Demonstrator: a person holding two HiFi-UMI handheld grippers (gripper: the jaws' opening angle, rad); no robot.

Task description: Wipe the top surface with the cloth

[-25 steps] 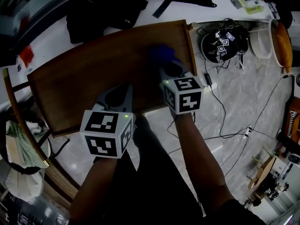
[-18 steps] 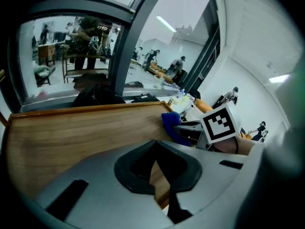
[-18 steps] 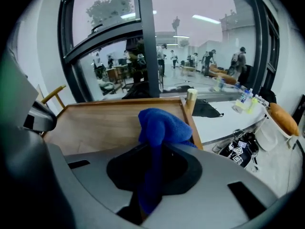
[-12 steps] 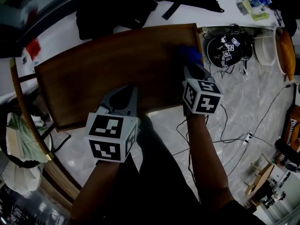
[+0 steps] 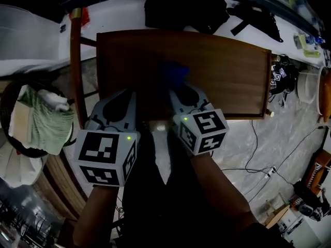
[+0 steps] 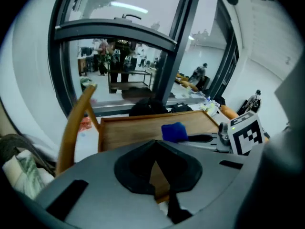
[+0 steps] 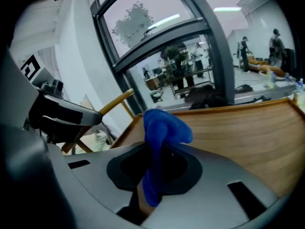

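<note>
— So, the crumpled blue cloth's point(image 5: 175, 72) whereabouts?
— Pinched in right gripper point(image 5: 177, 87), now mid brown wooden table top point(image 5: 232, 68), shifted from its right end. Left gripper point(image 6: 153, 144) closed, empty. Left part likely unwiped yet.

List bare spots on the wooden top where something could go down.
Free: the wide stretch of the wooden top between the blue cloth and the right rim, and the far strip toward the black bag. Crowded: the near edge, where the left gripper and right gripper sit.
</note>
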